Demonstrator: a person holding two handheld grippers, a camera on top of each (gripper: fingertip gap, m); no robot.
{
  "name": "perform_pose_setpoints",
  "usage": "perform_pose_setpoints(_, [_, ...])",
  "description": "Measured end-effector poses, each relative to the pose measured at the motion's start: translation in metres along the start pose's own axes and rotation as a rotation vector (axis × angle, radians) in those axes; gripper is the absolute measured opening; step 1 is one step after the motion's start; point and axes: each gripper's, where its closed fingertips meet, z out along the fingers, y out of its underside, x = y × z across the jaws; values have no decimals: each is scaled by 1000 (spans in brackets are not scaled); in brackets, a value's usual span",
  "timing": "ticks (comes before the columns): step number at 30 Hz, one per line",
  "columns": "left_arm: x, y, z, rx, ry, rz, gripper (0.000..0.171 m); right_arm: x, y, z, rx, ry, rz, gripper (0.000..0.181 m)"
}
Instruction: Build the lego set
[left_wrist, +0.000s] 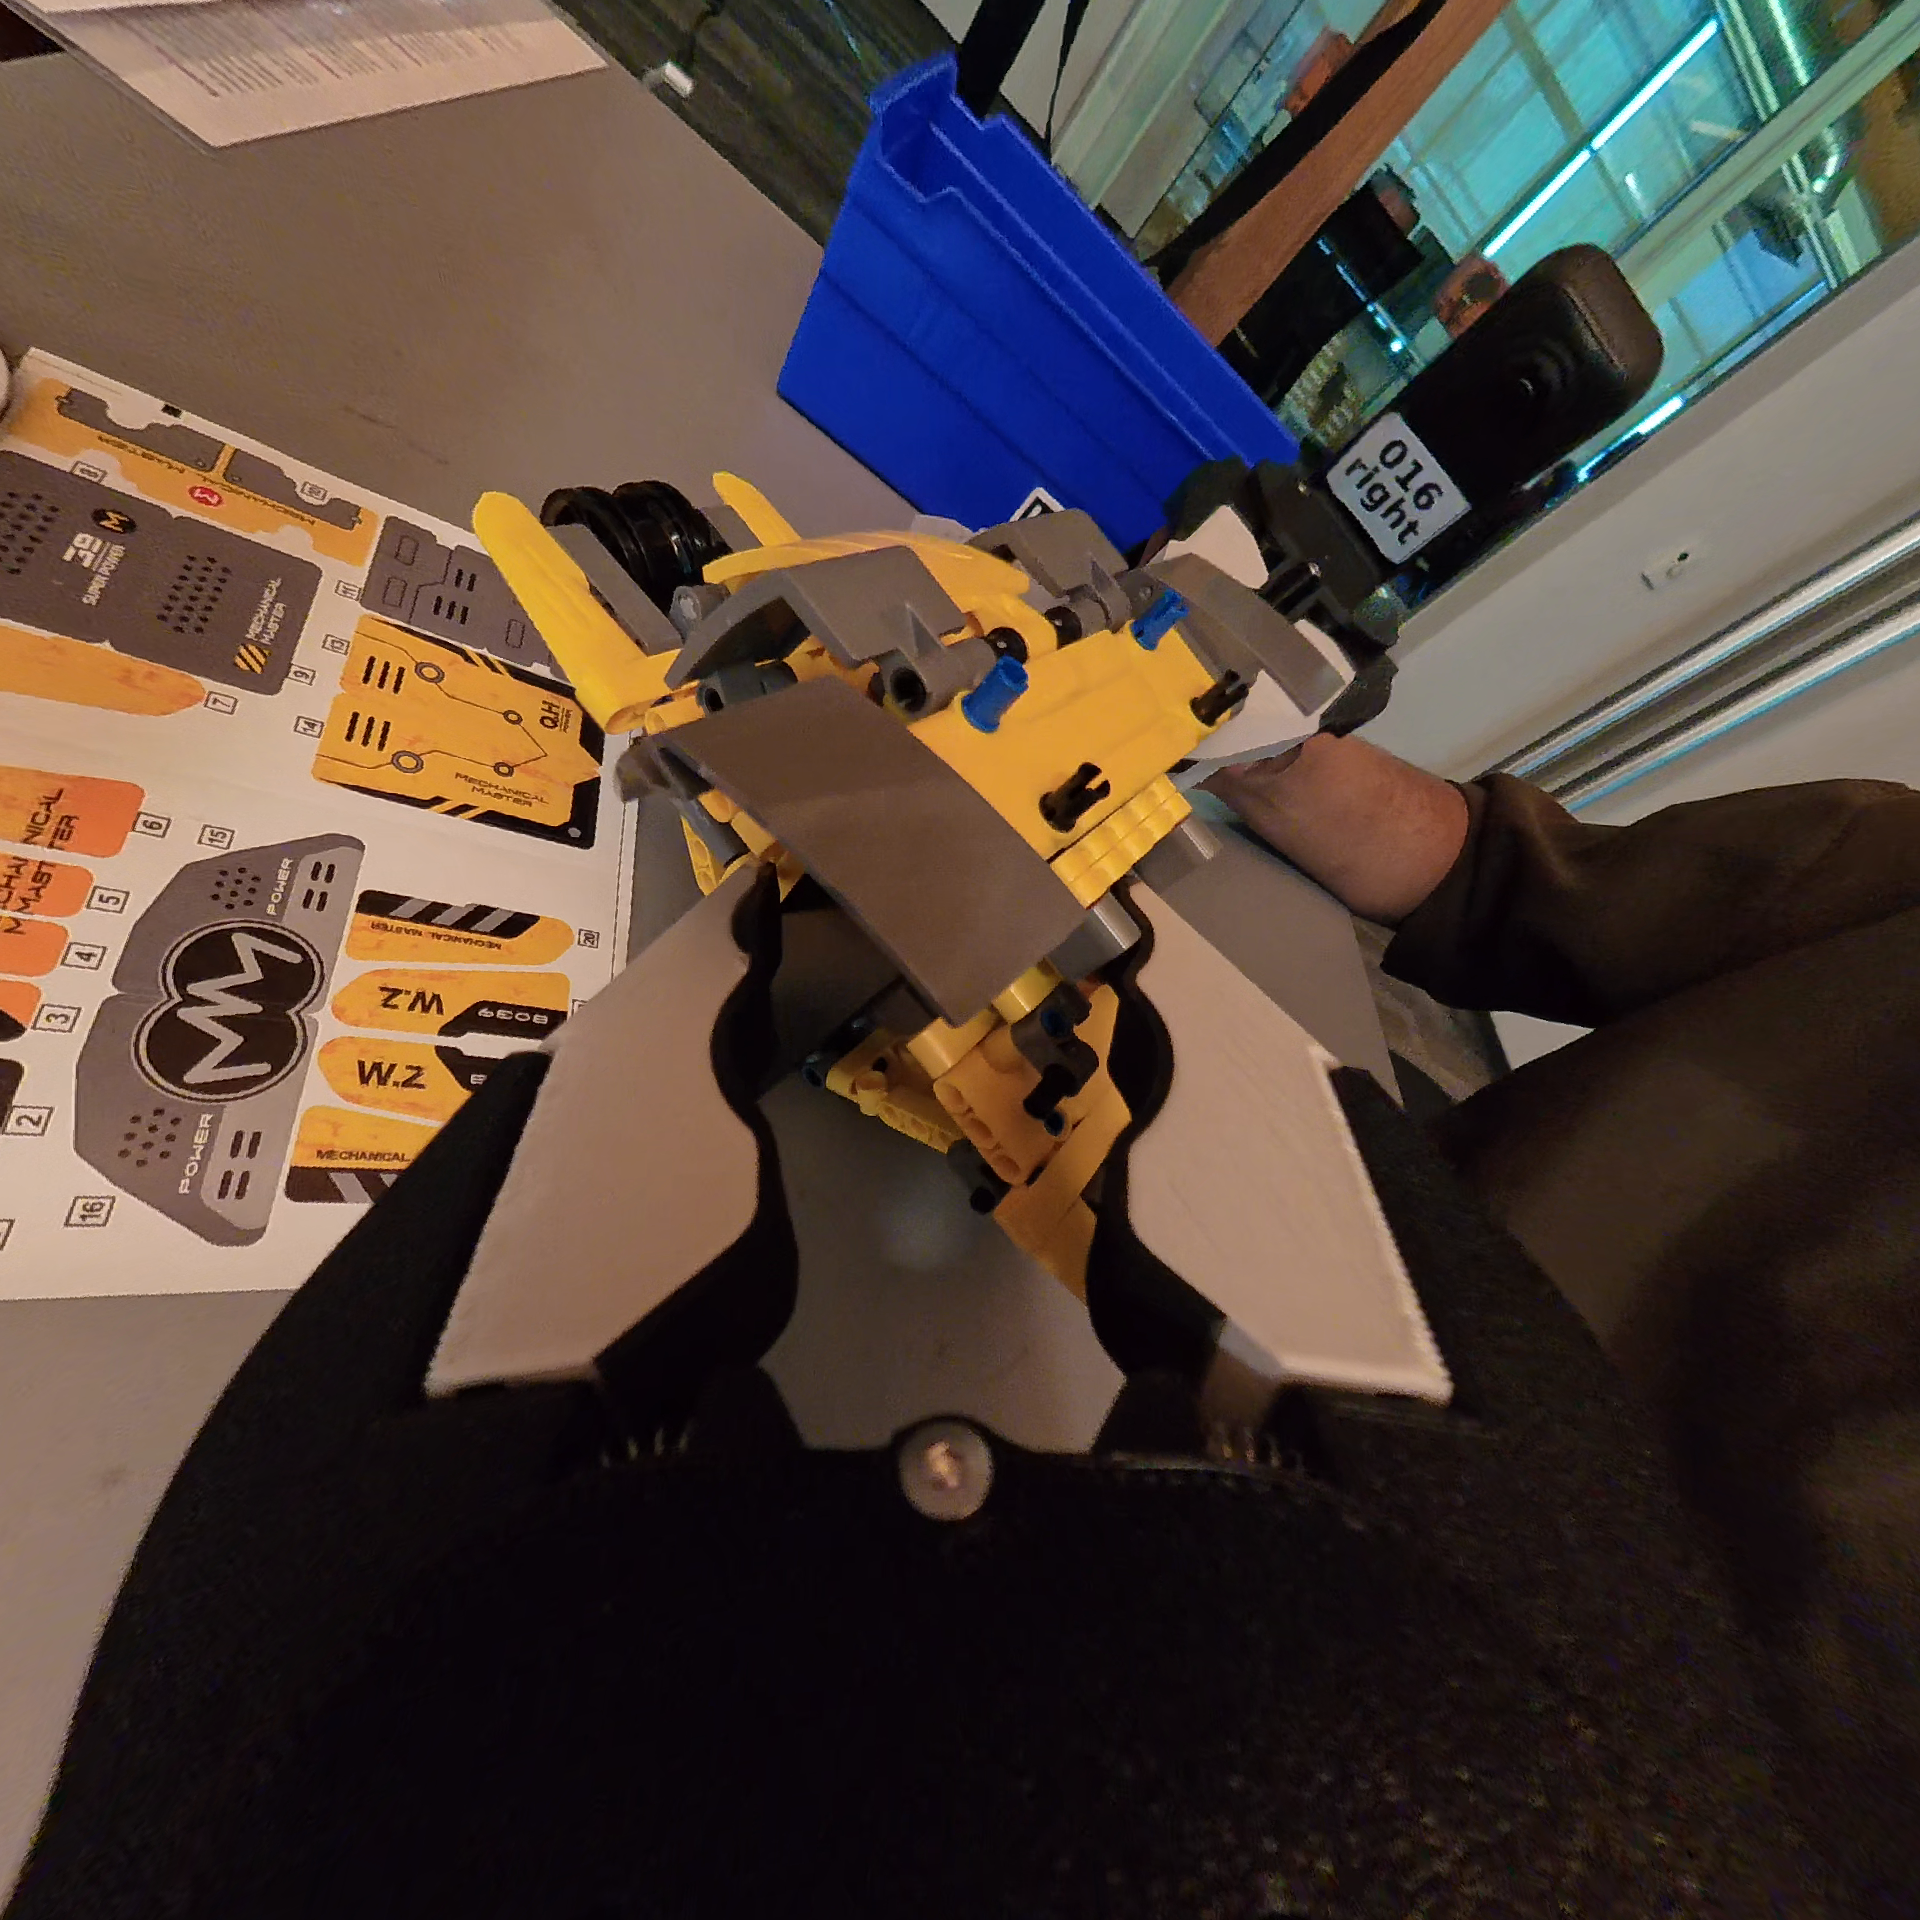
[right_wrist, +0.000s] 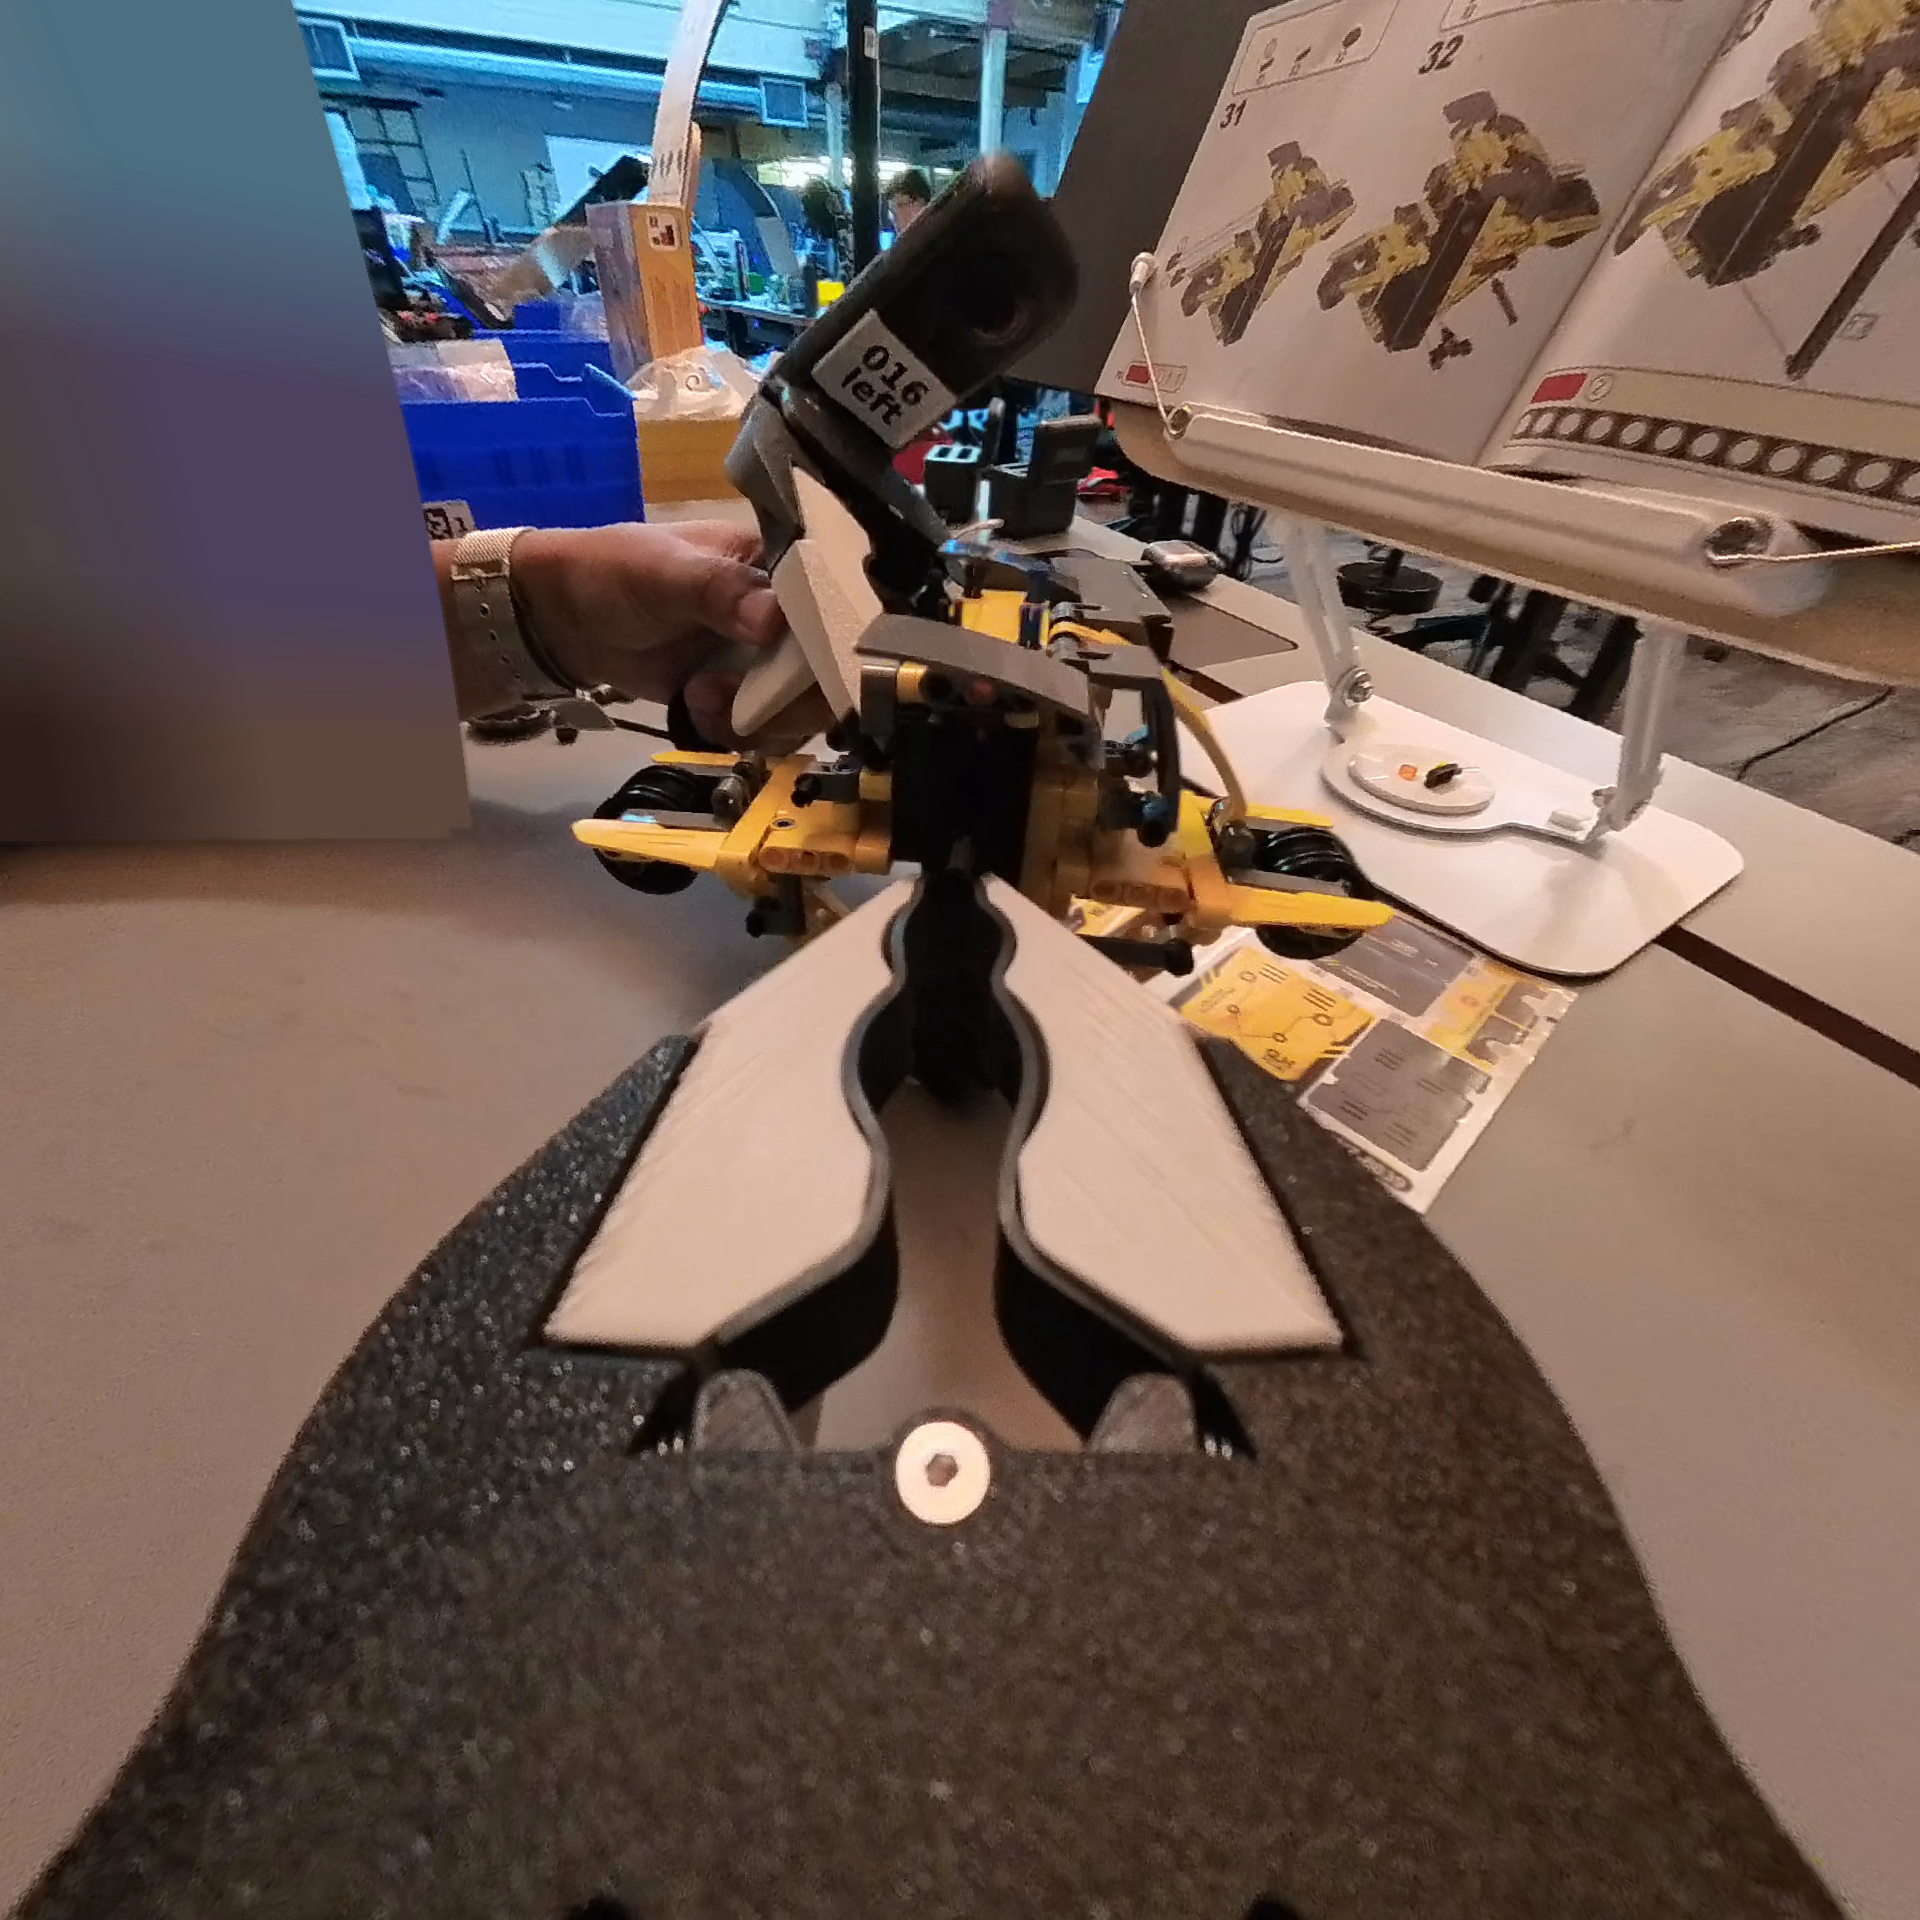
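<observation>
A yellow, grey and black brick-built vehicle model (left_wrist: 1091, 707) with black wheels is held between both grippers just above a grey table (left_wrist: 520, 291). My left gripper (left_wrist: 940, 935) is shut on the model's yellow and black end, with a white finger on each side. My right gripper (right_wrist: 951, 883) is shut on a narrow black part at the middle of the model (right_wrist: 821, 831). The right gripper also shows in the left wrist view (left_wrist: 1278, 623), clamped on the model's far end. The left gripper also shows in the right wrist view (right_wrist: 821, 644), held by a hand (right_wrist: 623, 603).
A sticker sheet (left_wrist: 260, 831) lies on the table under and beside the model, and shows in the right wrist view (right_wrist: 1382, 1039). A blue bin (left_wrist: 987, 343) stands behind. An open instruction booklet (right_wrist: 1558, 208) rests on a white stand (right_wrist: 1507, 904). A printed paper (left_wrist: 312, 52) lies far left. Across from one pair of fingers to the other is roughly 7 cm.
</observation>
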Motion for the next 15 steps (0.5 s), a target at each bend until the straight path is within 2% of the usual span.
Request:
perform_pose_setpoints(9, [10,8,-9,-47,109,-83,57,-17,-10,5,65,-55,-3,7])
perform_pose_setpoints(15, [13,12,-12,-54,135,-82,57,-24,-11,6,62,26,-151,6])
